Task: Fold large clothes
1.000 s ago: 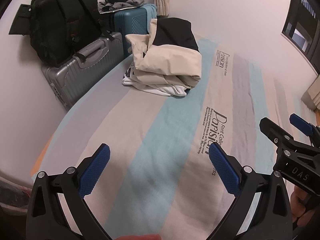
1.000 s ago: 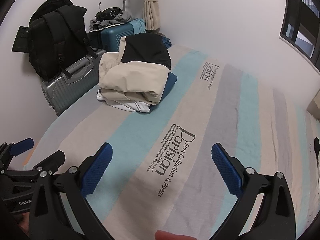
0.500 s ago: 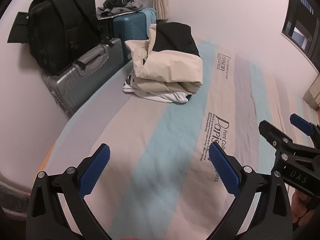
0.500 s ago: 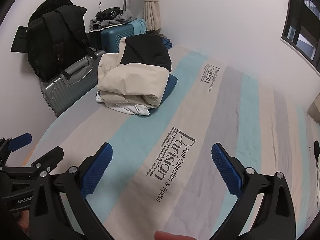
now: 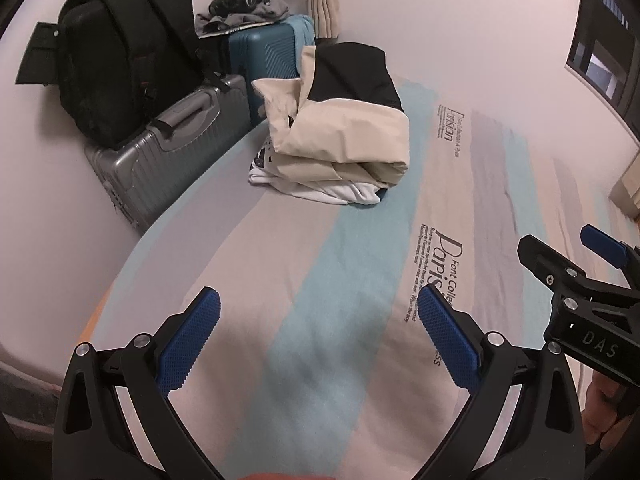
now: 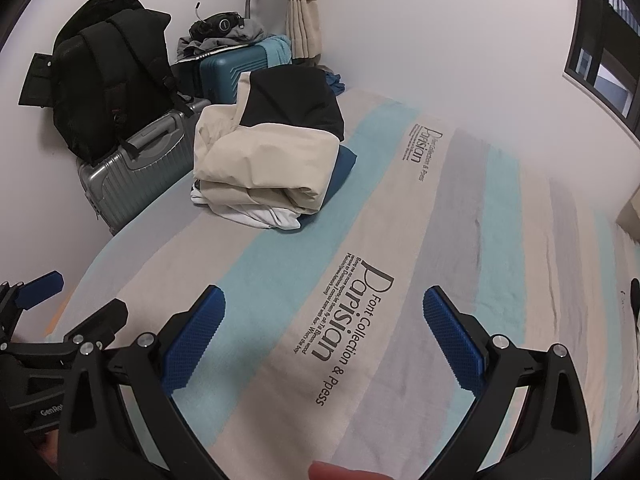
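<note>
Left gripper [image 5: 318, 312] and right gripper [image 6: 324, 312]: jaws apart, nothing held, over striped bedsheet [image 6: 460, 240]. Folded clothes stack [image 6: 268, 168] sits at far left bed edge. 2 suitcases beside it: grey [image 6: 136, 172] carries backpack [image 6: 108, 84], teal [image 6: 232, 68] carries loose clothes.

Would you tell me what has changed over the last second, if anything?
Only the view drifts slightly: the left tongs have edged toward the clothes pile. Nothing was gripped or released. Both the left and right tongs stay open over the striped bed sheet, and the pile is unmoved.
</note>
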